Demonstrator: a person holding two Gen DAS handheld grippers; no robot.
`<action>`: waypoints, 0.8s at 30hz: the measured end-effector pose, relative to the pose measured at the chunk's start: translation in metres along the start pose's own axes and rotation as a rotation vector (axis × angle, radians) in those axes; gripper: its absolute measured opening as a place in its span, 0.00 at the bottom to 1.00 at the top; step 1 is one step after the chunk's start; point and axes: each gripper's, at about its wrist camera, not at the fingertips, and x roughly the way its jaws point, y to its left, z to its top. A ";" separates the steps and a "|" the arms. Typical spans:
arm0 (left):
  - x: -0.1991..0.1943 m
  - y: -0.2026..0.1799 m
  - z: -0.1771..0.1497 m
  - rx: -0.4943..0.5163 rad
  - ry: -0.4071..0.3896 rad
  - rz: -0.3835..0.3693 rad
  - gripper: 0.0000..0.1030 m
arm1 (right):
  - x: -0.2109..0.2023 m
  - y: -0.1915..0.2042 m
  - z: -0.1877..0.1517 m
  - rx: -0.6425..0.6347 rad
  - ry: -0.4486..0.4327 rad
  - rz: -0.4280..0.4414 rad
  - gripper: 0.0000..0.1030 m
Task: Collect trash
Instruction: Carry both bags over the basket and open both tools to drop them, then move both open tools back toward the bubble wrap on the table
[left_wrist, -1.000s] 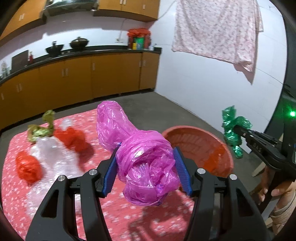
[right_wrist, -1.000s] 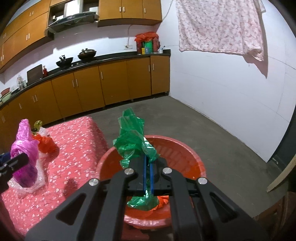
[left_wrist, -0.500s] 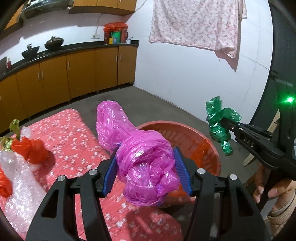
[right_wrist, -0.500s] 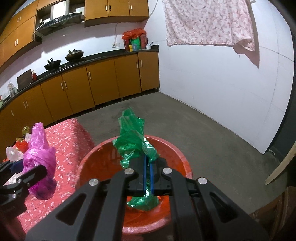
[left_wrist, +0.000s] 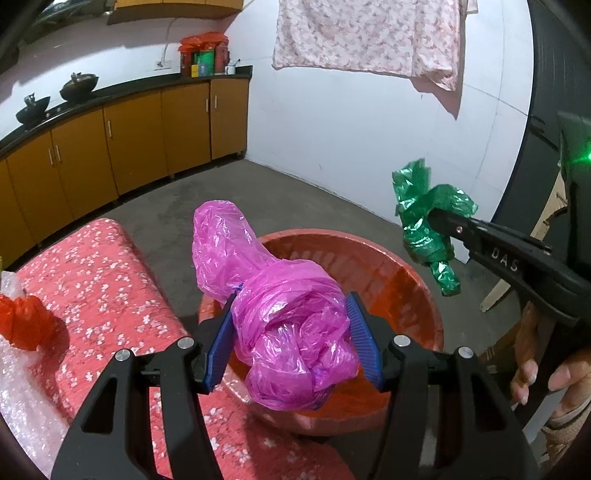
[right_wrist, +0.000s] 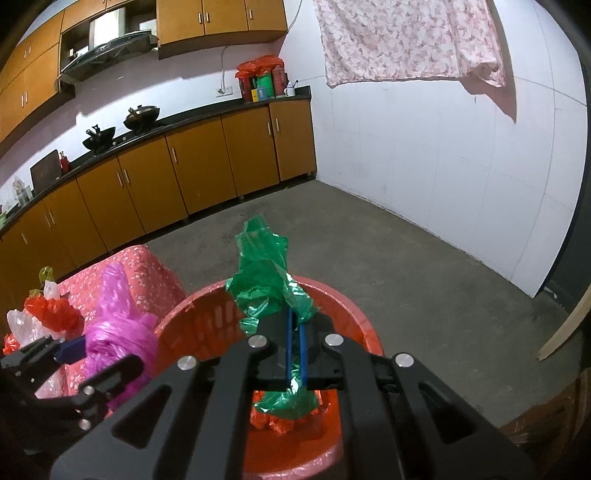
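Left gripper (left_wrist: 290, 338) clamps a pink plastic bag (left_wrist: 288, 317) above the red basket (left_wrist: 406, 273), right gripper (right_wrist: 294, 347) pinches a green bag (right_wrist: 266, 280) there; clingy film may miss the basket

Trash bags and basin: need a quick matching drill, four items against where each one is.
Items:
1. pink bag
2. green bag
3. red bag
4. red basin

Places:
A. on the floral cloth
B. in the right tool
C. on the floor beside the covered table
D. in the left tool

Pairs: 1-D, 2-B, 3-A, 4-C
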 end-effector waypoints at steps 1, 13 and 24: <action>0.001 0.001 -0.001 0.001 0.004 -0.004 0.57 | 0.001 0.000 0.001 0.002 0.000 0.005 0.08; 0.016 0.011 -0.004 -0.033 0.043 -0.022 0.64 | -0.001 -0.003 0.002 0.029 -0.024 0.031 0.28; -0.015 0.033 -0.011 -0.085 -0.016 0.048 0.65 | -0.008 -0.001 0.002 0.009 -0.035 0.002 0.34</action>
